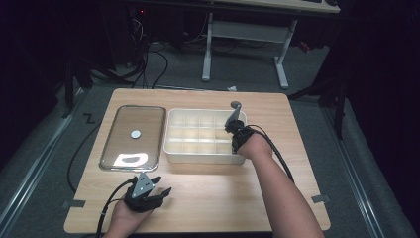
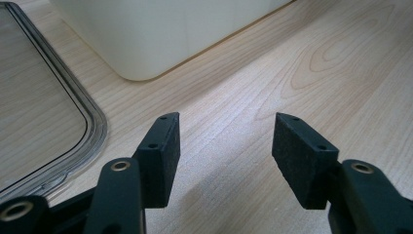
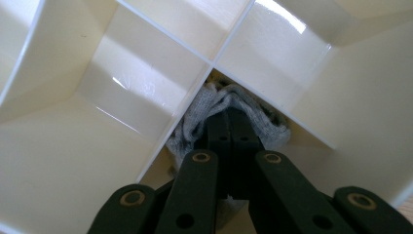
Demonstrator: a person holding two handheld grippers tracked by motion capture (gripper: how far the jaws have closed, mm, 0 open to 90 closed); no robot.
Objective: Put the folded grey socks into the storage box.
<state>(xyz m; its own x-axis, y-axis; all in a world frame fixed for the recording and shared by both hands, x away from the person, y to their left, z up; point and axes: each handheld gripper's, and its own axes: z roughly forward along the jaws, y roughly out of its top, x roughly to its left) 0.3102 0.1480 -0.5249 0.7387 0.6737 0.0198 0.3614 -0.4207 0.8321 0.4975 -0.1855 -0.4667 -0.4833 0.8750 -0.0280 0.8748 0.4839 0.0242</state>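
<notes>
From my remote seat I see the grey knit cloth (image 3: 229, 114) bunched inside one compartment of the cream divided box (image 1: 173, 148), wrapped around the tips of my right gripper (image 3: 229, 124): its jaws stand pressed together with the cloth pinched between the pads, so it is clamped on the fabric. In the right gripper view the cloth sits against the corner where two partition walls cross, spreading to both sides of the jaw tips and touching the wall on its left. In the high view my right gripper (image 1: 235, 130) reaches down into the right end of the box, near its far right corner, with the forearm coming up at a slant from the bottom of the table (image 1: 277, 198) and the wrist bent over the box's near wall. My left gripper (image 1: 147, 192) rests low over the bare wood at the near left, well apart from the cloth, pointing toward the box; its jaws stand wide apart with nothing between them, only tabletop showing through the gap. The clear lid (image 1: 132, 138) lies flat on the table just beside the box's left wall, with a small round disc (image 1: 135, 134) at its middle.
</notes>
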